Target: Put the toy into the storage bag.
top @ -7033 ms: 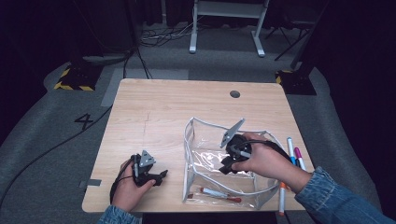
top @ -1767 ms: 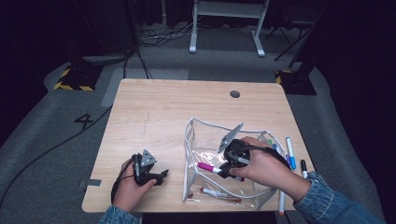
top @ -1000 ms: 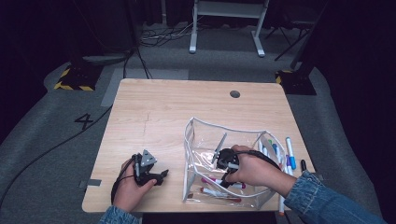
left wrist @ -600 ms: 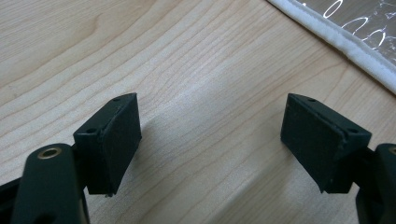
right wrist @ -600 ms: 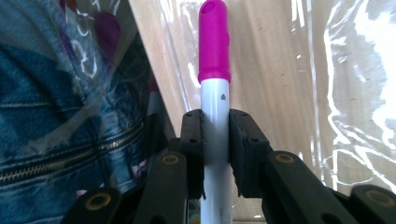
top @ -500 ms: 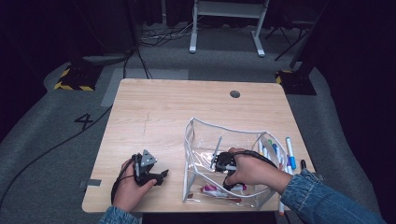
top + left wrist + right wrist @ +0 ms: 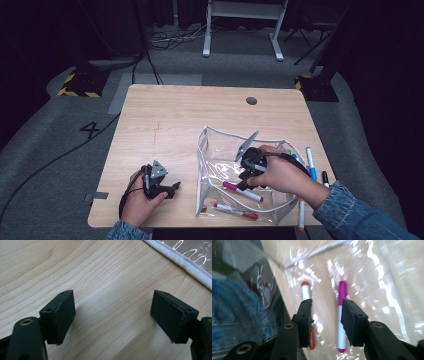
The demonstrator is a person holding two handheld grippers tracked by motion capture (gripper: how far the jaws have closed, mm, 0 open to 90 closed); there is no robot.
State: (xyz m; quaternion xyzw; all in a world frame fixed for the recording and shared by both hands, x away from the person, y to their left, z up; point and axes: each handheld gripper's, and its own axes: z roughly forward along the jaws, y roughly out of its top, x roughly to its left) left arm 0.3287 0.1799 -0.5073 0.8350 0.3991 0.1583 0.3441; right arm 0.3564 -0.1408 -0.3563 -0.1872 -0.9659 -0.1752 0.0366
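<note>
A clear plastic pouch [image 7: 202, 150] with a white rim lies open on the wooden table. Inside it lie a magenta marker [image 7: 242, 191] and a red-capped marker [image 7: 235, 210]. My right gripper [image 7: 245, 178] hangs inside the pouch just above the magenta marker. Its jaws have just been opening and nothing is between them. In the right gripper view the right gripper [image 7: 326, 312] stands over the pouch floor, with the magenta marker [image 7: 341, 295] behind one jaw and the orange-red marker [image 7: 305, 291] behind the other. My left gripper [image 7: 172, 187] rests on the table left of the pouch, its jaws wide apart and empty [image 7: 112, 315].
Several more markers lie on the table right of the pouch, among them a blue one [image 7: 310, 162] and a black one [image 7: 325, 177]. The pouch's white rim [image 7: 180, 260] is close to the left gripper. A round cable hole [image 7: 251, 100] sits near the table's far edge.
The right gripper carried the magenta marker down into the pouch, opened its jaws and rose a little, leaving the marker on the pouch floor. The left gripper stayed put.
</note>
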